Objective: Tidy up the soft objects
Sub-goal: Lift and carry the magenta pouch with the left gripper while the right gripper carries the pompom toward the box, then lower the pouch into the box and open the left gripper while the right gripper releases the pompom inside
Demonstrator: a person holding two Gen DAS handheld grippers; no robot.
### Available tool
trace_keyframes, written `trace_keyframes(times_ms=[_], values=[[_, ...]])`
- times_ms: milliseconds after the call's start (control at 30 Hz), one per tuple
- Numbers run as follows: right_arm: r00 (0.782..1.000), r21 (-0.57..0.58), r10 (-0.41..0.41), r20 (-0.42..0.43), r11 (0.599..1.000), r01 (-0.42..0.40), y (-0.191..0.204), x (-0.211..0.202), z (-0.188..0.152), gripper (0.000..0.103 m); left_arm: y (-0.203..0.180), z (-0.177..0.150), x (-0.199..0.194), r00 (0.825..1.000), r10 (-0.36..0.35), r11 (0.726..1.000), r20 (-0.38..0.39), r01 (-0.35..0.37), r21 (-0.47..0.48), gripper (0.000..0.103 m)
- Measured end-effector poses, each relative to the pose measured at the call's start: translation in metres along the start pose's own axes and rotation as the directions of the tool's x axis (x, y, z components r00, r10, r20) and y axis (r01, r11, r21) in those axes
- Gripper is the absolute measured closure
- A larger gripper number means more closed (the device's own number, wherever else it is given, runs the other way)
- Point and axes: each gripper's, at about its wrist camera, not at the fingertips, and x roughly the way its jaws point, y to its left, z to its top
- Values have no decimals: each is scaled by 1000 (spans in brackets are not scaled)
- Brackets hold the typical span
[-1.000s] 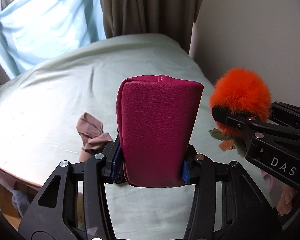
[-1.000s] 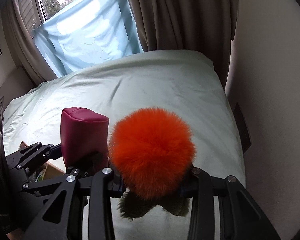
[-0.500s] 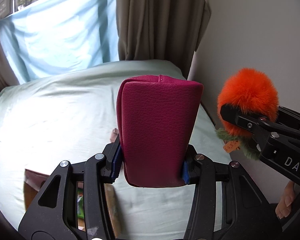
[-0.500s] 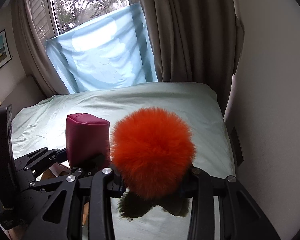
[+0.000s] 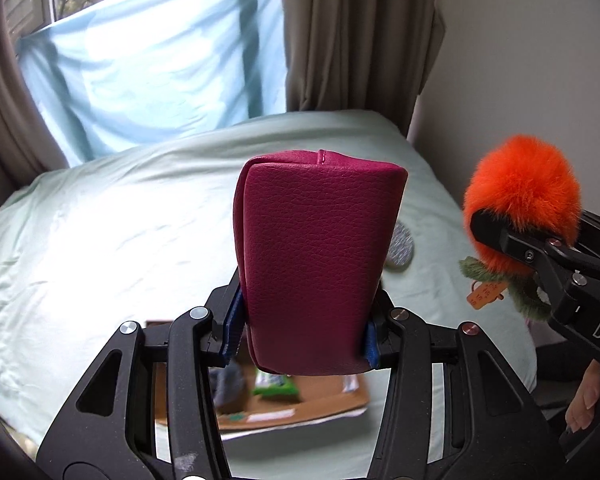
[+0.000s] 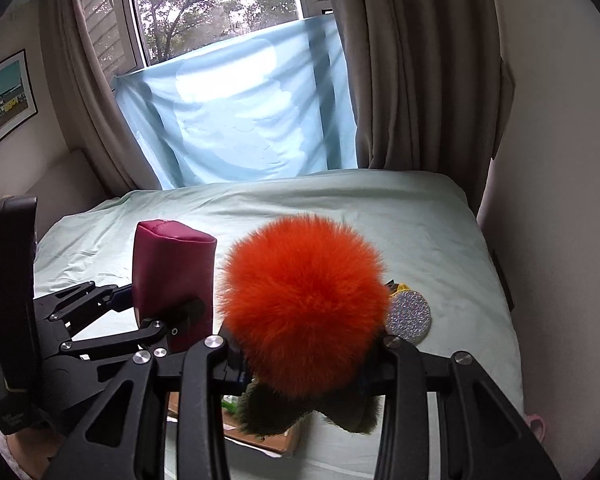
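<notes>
My left gripper is shut on a magenta leather pouch, held upright above the pale green bed. The pouch also shows in the right wrist view. My right gripper is shut on an orange fluffy pom-pom toy with green fuzzy leaves below. The toy also shows at the right of the left wrist view, with an orange tag. Both are held side by side over a cardboard box.
The box holds a grey item and a green packet. A round glittery silver disc lies on the bed with a yellow thing behind it. A light blue sheet covers the window; brown curtains and a wall are at right.
Both grippers have pulled back and tilted up with their loads. The box has come into view below, the beige cloth on the bed has dropped out of sight, and the glittery disc has appeared.
</notes>
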Motion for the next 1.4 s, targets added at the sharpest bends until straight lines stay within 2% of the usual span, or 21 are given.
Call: trace_keyframes(times_ms=[167,333,467,633,800,1067,1167,1400], values=[[999,22,-16,-35,1000,17,46,12,-17,68,53,-33,-1,998,-8,1000,-68,7,-22,60],[994,54,-53,-95,997,58,83,35,-38,68,99,-59,19,987,-33,999,-156,29,-28,60],[984,75,-85,-158,992,98,103,58,-52,68,120,-78,40,973,-50,999,-224,48,-15,60],[963,99,-108,-247,986,136,112,94,-65,68,136,-97,71,945,-71,997,-318,72,-9,60],[929,96,-124,-350,981,167,110,131,-84,68,139,-110,111,910,-92,995,-405,94,-15,60],[868,118,-123,-481,972,203,73,190,-103,68,118,-111,171,847,-110,992,-520,123,-9,60],[840,128,-117,-530,968,216,57,205,-107,68,106,-113,191,817,-109,992,-566,128,-6,60],[758,142,-81,-647,964,223,37,247,-112,68,85,-124,238,728,-91,989,-679,146,24,60]])
